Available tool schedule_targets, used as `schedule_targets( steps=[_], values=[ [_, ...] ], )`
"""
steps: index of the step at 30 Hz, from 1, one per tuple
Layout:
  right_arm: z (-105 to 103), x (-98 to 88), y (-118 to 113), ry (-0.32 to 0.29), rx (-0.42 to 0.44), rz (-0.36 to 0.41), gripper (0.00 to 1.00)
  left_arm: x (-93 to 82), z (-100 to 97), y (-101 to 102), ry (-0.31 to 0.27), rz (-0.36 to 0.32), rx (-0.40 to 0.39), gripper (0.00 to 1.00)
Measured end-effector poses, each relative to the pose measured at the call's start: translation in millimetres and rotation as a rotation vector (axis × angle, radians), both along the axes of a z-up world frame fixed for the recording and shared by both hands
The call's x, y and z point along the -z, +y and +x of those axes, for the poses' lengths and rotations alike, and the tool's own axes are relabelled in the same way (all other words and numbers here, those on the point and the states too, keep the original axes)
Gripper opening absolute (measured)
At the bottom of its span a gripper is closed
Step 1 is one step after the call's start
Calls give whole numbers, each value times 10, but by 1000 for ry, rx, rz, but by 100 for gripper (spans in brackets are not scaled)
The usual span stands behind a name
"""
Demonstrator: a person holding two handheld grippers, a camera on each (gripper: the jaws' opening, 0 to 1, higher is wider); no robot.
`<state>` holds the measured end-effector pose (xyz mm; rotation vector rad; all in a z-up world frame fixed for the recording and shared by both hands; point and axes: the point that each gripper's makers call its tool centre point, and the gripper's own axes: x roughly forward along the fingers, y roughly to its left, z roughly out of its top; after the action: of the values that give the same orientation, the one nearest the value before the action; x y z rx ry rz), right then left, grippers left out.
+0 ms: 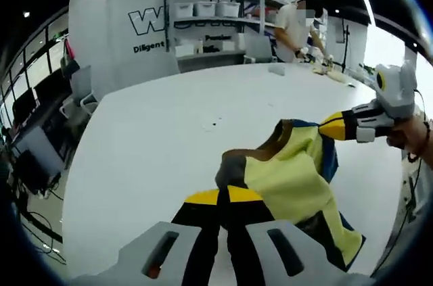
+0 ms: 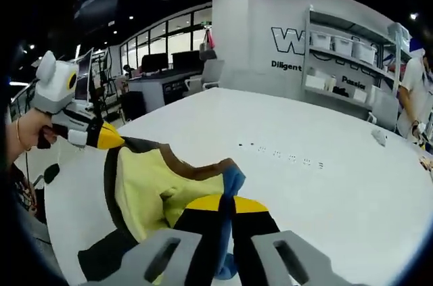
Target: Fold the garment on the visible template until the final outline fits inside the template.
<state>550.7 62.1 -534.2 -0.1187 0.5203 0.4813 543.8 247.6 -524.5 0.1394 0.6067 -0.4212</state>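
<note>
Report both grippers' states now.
Left gripper: shut on the garment.
Right gripper: shut on the garment too.

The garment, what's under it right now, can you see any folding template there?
Under the lifted garment shows only white table. Left claw and right claw each pinch an edge. No template outline is seen; the hanging cloth covers the table just beneath it.

A wide white table [image 1: 169,130] lies bare across the centre and left of the left gripper view, open for passage. The garment [image 1: 291,178] bunches at lower right, just ahead. A person [image 1: 294,29] and shelves [image 1: 210,22] stand beyond the far edge, upper centre. Chairs [image 1: 78,93] crowd the left side.
</note>
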Motion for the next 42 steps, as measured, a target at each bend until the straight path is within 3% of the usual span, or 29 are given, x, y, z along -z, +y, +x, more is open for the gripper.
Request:
schedule_targets(
  steps=[9, 20, 26, 31, 38, 39, 40, 41, 42],
  values=[
    [278, 124, 30, 20, 2, -24, 0, 155, 339, 12, -15, 40, 8, 0],
    [523, 355, 23, 51, 24, -85, 0, 403, 581, 35, 25, 91, 11, 0],
    [586, 455, -10, 78, 79, -83, 0, 541, 596, 154, 33, 168, -14, 0],
    [621, 498, -14, 82, 90, -76, 0, 565, 604, 161, 39, 113, -24, 0],
    [684, 564, 7, 70, 90, -79, 0, 625, 663, 221, 38, 168, -35, 0],
    [699, 557, 5, 62, 99, -65, 0, 633, 665, 229, 37, 181, -36, 1],
    [747, 509, 14, 37, 151, 15, 0, 607, 685, 291, 20, 196, -76, 1],
    [778, 460, -6, 12, 175, 48, 0, 565, 702, 330, -6, 202, -104, 3],
    [773, 442, -30, 15, 191, 66, 0, 539, 685, 312, -20, 180, -110, 7]
  ],
)
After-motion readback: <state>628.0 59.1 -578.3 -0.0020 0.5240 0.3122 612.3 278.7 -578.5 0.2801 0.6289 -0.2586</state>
